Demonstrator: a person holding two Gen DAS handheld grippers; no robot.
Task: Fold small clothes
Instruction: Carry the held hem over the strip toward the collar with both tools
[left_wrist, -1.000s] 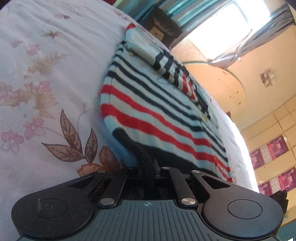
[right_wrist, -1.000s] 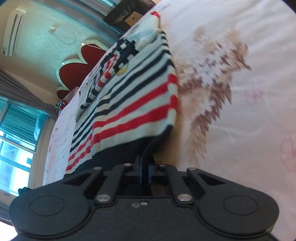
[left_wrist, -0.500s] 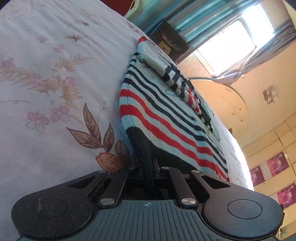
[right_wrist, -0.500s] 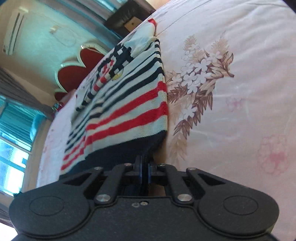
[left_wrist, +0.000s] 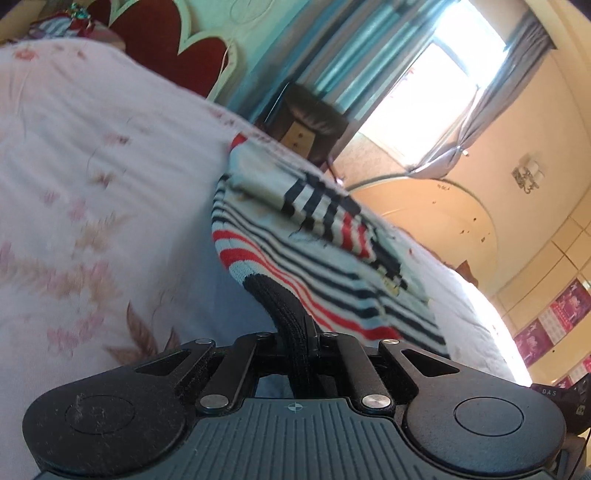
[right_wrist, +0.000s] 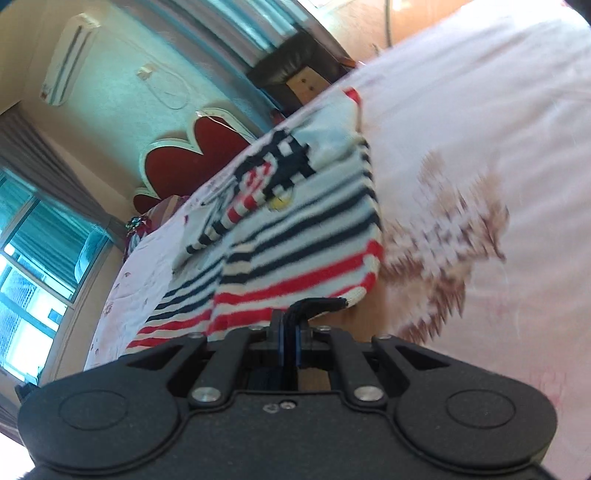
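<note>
A small knitted sweater (left_wrist: 325, 258) with red, navy and pale stripes lies on a floral bedsheet (left_wrist: 92, 184). My left gripper (left_wrist: 299, 332) is shut on its black ribbed hem at one bottom corner and holds that corner off the bed. My right gripper (right_wrist: 291, 332) is shut on the black hem at the other bottom corner of the sweater (right_wrist: 306, 236), also raised. The lower part of the sweater bends up toward the folded sleeves.
The sheet (right_wrist: 480, 147) spreads wide on both sides. A red heart-shaped headboard (left_wrist: 166, 48) and a dark bedside cabinet (left_wrist: 310, 118) stand at the far end. Curtained windows (right_wrist: 33, 236) are beyond the bed.
Both grippers have risen and moved forward with the hem. The sweater's bottom edge has lifted off the sheet and more of the room shows.
</note>
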